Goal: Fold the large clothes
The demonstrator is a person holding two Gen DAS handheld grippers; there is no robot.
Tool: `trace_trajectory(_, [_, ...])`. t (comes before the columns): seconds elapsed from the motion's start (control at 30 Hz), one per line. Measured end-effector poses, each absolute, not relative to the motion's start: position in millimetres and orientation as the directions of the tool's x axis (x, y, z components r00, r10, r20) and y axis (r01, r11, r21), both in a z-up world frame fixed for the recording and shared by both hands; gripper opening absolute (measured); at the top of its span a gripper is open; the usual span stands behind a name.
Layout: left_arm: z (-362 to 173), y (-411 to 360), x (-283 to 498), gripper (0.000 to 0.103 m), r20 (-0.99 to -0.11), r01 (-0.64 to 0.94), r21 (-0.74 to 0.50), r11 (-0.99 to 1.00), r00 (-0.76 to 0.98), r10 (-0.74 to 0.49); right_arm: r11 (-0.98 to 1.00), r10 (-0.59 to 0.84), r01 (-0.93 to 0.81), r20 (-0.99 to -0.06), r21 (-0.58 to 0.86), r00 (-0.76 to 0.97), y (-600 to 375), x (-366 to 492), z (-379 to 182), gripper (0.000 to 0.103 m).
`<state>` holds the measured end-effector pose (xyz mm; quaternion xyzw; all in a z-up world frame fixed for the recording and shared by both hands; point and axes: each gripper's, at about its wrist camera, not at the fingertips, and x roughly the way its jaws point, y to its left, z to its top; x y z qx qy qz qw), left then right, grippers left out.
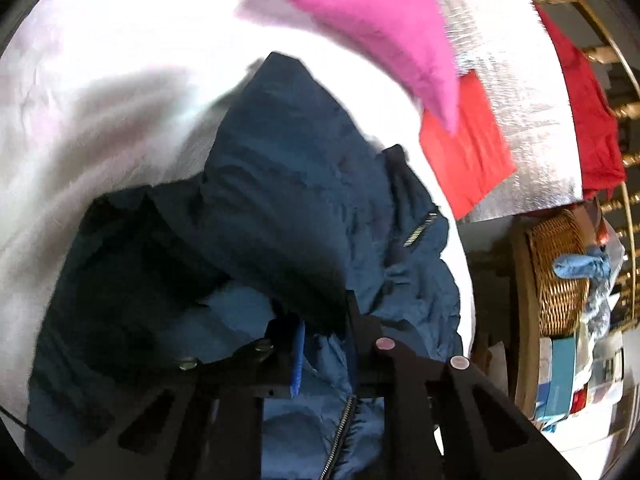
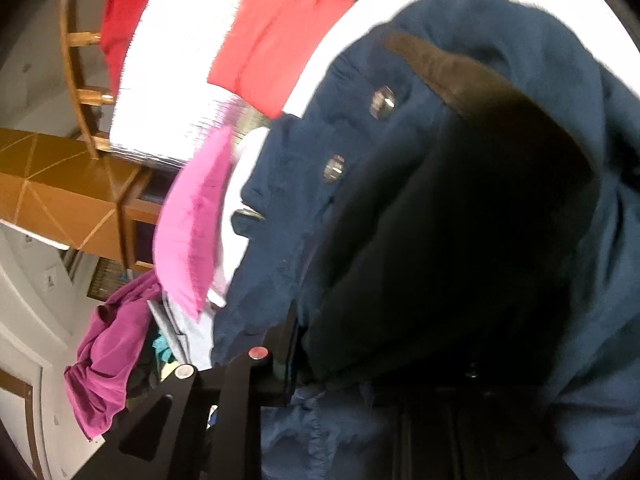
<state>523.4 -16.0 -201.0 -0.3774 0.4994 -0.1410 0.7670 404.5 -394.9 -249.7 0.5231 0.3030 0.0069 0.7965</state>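
While tilted down, both claws seemingly pinch jacket [image 1: 288, 184]

Left gripper [image 1: 322, 338] fingertips: buried in folds of the navy jacket [image 1: 288, 184].
Right gripper [image 2: 298, 344] right finger: hidden behind the jacket's dark lining [image 2: 460, 240].
Pink cloth [image 1: 372, 28]: smeared with blur, top edge cut off.
Wicker basket [image 1: 556, 272]: contents too blurred to tell.
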Motion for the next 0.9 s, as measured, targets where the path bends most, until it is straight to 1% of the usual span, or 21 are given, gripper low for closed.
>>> trace_trajectory(0.07, [-193.9,-15.9,518.9,0.018,-0.667,-0.144,-0.705,0.694,0.467,-0.581,0.497,0.306,0.29,-0.478,0.818,0.824,-390.1,399.9,-243.6,0.025])
trace_trajectory(0.17, [-212.5,-19.1,521.5,0.019,-0.743,-0.194,-0.644,0.74,0.39,-0.545,0.519,0.296,0.336,-0.534,0.786,0.792,-386.0,402.1,-258.4,0.025])
trace_trajectory(0.2, [-221.8,-18.9,523.9,0.022,-0.762,-0.22,-0.629,0.745,0.359,-0.538,0.5,0.316,0.355,-0.548,0.79,0.774,-386.7,405.2,-268.6,0.025])
trace_trajectory(0.23, [-228.2,-17.2,526.3,0.026,-0.771,-0.237,-0.626,0.743,0.331,-0.544,0.482,0.331,0.35,-0.537,0.803,0.776,-388.0,406.5,-270.3,0.024])
trace_trajectory(0.3, [-226.3,-14.0,527.6,0.031,-0.771,-0.243,-0.63,0.738,0.315,-0.554,0.462,0.374,0.352,-0.539,0.814,0.754,-391.7,407.3,-267.1,0.029])
trace_trajectory(0.37, [-220.9,-8.8,526.2,0.033,-0.762,-0.249,-0.642,0.725,0.309,-0.569,0.451,0.395,0.359,-0.543,0.817,0.741,-395.6,404.1,-262.7,0.037])
trace_trajectory(0.4, [-217.5,-6.0,524.6,0.034,-0.764,-0.249,-0.641,0.726,0.298,-0.573,0.455,0.397,0.36,-0.547,0.815,0.737,-398.8,399.1,-257.7,0.04])
trace_trajectory(0.47, [-207.7,1.5,521.5,0.034,-0.757,-0.237,-0.651,0.721,0.281,-0.59,0.477,0.404,0.346,-0.552,0.808,0.729,-407.1,386.1,-248.9,0.055])
trace_trajectory(0.5, [-200.7,6.8,518.7,0.035,-0.742,-0.224,-0.668,0.71,0.275,-0.611,0.489,0.414,0.331,-0.548,0.807,0.727,-411.7,377.0,-242.6,0.057])
trace_trajectory(0.57, [-182.9,17.4,509.7,0.038,-0.707,-0.188,-0.703,0.686,0.289,-0.646,0.518,0.413,0.31,-0.55,0.797,0.725,-423.2,356.1,-228.6,0.057])
trace_trajectory(0.63, [-165.4,26.8,505.1,0.041,-0.694,-0.164,-0.709,0.686,0.34,-0.635,0.546,0.377,0.3,-0.549,0.783,0.746,-439.9,336.5,-211.2,0.058])
trace_trajectory(0.67, [-158.7,28.7,502.2,0.042,-0.689,-0.156,-0.708,0.688,0.367,-0.625,0.559,0.334,0.309,-0.55,0.769,0.766,-450.3,328.4,-201.0,0.061])
trace_trajectory(0.7, [-151.2,33.0,501.1,0.049,-0.681,-0.144,-0.706,0.694,0.408,-0.608,0.571,0.298,0.32,-0.554,0.756,0.778,-459.1,323.5,-194.5,0.064])
trace_trajectory(0.73, [-146.1,34.5,502.4,0.061,-0.676,-0.135,-0.7,0.701,0.443,-0.589,0.59,0.247,0.336,-0.561,0.734,0.79,-467.8,321.4,-185.9,0.071])
trace_trajectory(0.77, [-143.3,37.0,504.1,0.066,-0.673,-0.134,-0.689,0.712,0.483,-0.561,0.607,0.201,0.356,-0.571,0.71,0.796,-475.0,322.6,-179.6,0.073])
trace_trajectory(0.8, [-143.3,39.7,505.5,0.069,-0.675,-0.143,-0.675,0.724,0.515,-0.528,0.618,0.174,0.369,-0.579,0.694,0.797,-479.9,325.1,-176.9,0.073])
trace_trajectory(0.9, [-153.3,45.8,517.3,0.069,-0.695,-0.185,-0.624,0.759,0.576,-0.431,0.649,0.108,0.428,-0.633,0.629,0.766,-491.6,345.9,-182.6,0.074])
